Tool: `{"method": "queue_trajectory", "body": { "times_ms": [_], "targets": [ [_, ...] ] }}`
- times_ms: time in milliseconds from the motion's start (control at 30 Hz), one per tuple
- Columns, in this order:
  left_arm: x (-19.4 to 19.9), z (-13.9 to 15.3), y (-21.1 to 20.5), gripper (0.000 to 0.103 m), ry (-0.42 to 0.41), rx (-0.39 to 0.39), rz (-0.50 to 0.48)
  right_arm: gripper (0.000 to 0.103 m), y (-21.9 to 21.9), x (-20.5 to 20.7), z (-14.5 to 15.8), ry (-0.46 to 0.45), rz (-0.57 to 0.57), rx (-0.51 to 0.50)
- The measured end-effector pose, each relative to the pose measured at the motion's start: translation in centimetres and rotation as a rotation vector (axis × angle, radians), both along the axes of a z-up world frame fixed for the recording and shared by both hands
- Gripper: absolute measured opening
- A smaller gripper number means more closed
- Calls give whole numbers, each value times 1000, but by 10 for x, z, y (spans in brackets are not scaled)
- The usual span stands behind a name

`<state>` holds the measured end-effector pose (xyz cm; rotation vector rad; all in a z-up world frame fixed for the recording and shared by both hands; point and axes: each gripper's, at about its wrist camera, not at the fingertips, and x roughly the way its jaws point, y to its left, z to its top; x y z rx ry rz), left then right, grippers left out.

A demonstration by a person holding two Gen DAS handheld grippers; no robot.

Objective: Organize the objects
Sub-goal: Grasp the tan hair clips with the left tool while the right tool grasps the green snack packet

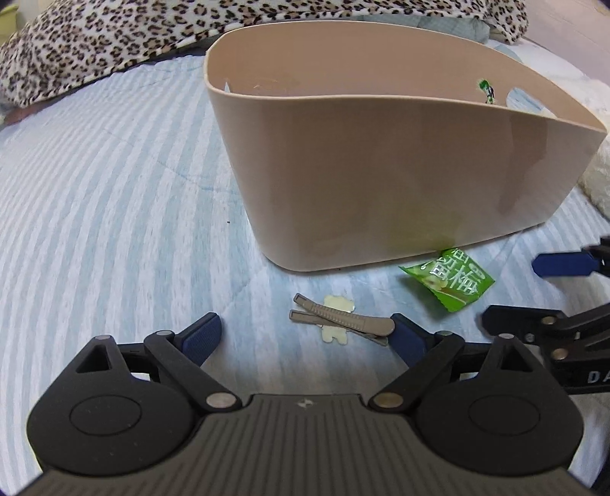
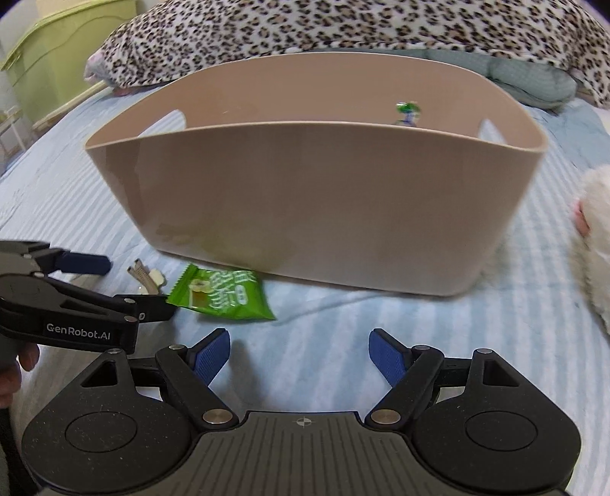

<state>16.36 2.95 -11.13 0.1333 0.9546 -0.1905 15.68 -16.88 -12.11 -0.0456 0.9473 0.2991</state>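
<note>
Left gripper (image 1: 309,335) and right gripper (image 2: 299,353), jaws spread, side by side.

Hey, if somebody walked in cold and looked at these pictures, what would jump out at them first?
Probably the big beige bin standing in the middle of the striped blue bedspread, with the leopard-print blanket heaped behind it. Next, the bright green snack packet lying on the bedspread just in front of the bin, a grey hair clip beside it. Both sets of tongs, left and right, are open and hold nothing.
</note>
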Motion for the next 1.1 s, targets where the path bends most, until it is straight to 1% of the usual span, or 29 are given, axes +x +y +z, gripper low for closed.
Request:
{"method": "queue_trajectory", "body": {
  "times_ms": [100,167,267,300,400,433,467,500,533,567,667,733,800,967,1100],
  "targets": [
    [1,-2,-1,97,-8,26,-36,81,8,5,-2,-13,21,-11],
    [3,-2,1,97,-10,30,-25,81,12,8,-1,-20,27,-12],
    [7,-4,9,94,2,-25,-3,80,13,10,-1,-23,22,9],
    [6,-4,11,92,2,-34,-6,78,13,11,-1,-20,25,12],
    [-2,-2,15,74,-9,-28,-65,64,18,12,0,-29,44,-6],
    [-4,0,14,63,-8,-28,-84,59,20,12,0,-31,51,-6],
    [-10,2,10,57,-4,-32,-100,56,21,12,1,-32,56,-4],
    [-11,3,7,57,-1,-24,-101,46,22,12,1,-30,65,3],
    [-13,3,3,57,3,-14,-97,34,24,13,1,-21,76,12],
    [-10,3,0,57,9,-14,-89,29,25,13,2,-11,82,18],
    [-8,4,3,57,23,-43,-62,26,29,9,3,-14,92,15],
    [-10,6,7,57,25,-63,-52,20,29,6,4,-11,101,20],
    [-13,9,9,56,25,-68,-47,18,29,-1,7,-17,106,12],
    [-27,18,12,56,20,-84,-47,17,20,-9,16,-22,90,34],
    [-41,33,11,56,-10,-81,-62,17,12,-22,29,-46,87,47]
  ]
}}
